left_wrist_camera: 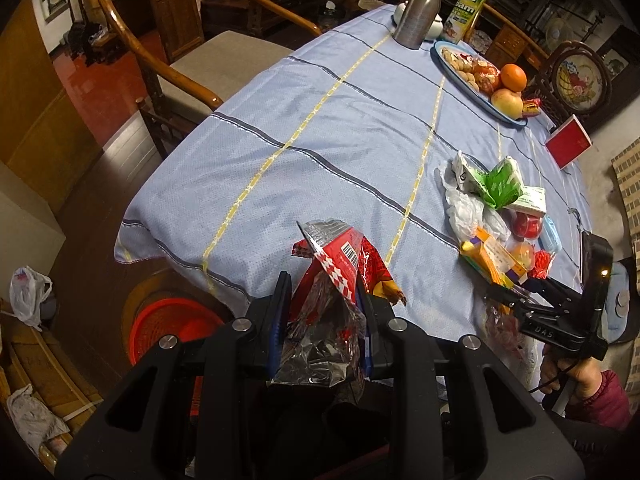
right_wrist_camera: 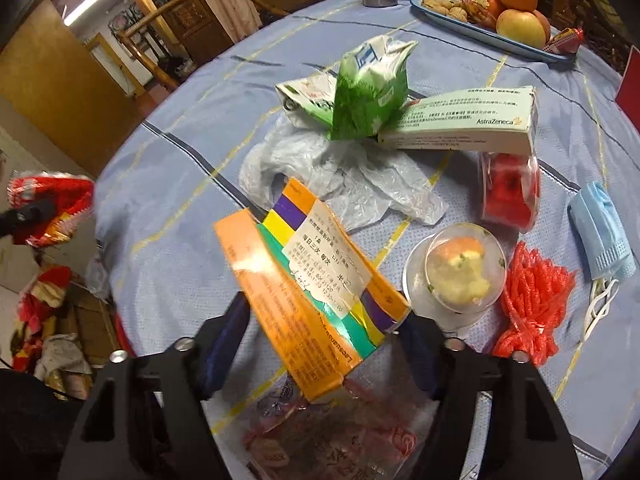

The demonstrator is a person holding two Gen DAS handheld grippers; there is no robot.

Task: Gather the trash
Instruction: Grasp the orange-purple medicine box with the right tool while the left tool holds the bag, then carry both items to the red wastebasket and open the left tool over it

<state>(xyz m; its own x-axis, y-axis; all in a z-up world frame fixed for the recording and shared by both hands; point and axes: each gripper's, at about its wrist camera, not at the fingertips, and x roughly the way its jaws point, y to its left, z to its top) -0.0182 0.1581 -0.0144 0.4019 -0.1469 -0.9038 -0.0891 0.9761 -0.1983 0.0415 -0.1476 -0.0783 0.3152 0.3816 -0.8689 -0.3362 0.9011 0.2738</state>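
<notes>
Trash sits heaped on the right part of the blue striped tablecloth [left_wrist_camera: 304, 128], whose wide left and middle stretch lies bare up to the rounded near edge. Below that edge a red basket [left_wrist_camera: 172, 328] stands on the dark floor, partly cut off by the table's overhang. Within the heap a crumpled clear plastic bag [right_wrist_camera: 344, 176] lies under a green and white carton [right_wrist_camera: 368, 92] and a long white medicine box [right_wrist_camera: 460, 120]; nearer are a red-filled clear tub [right_wrist_camera: 510, 192], a round lidded cup [right_wrist_camera: 456, 272], red netting [right_wrist_camera: 532, 304] and a blue face mask [right_wrist_camera: 600, 228]. The left gripper [left_wrist_camera: 324, 312] is clamped on a red foil wrapper [left_wrist_camera: 336, 276] just past the table edge. The right gripper [right_wrist_camera: 320, 344] pinches an orange medicine box [right_wrist_camera: 304, 288], tilted above a clear packet with red print, blurred and half hidden. Far back, a fruit plate [left_wrist_camera: 452, 68] and a metal bottle [left_wrist_camera: 416, 8] stand well apart.
</notes>
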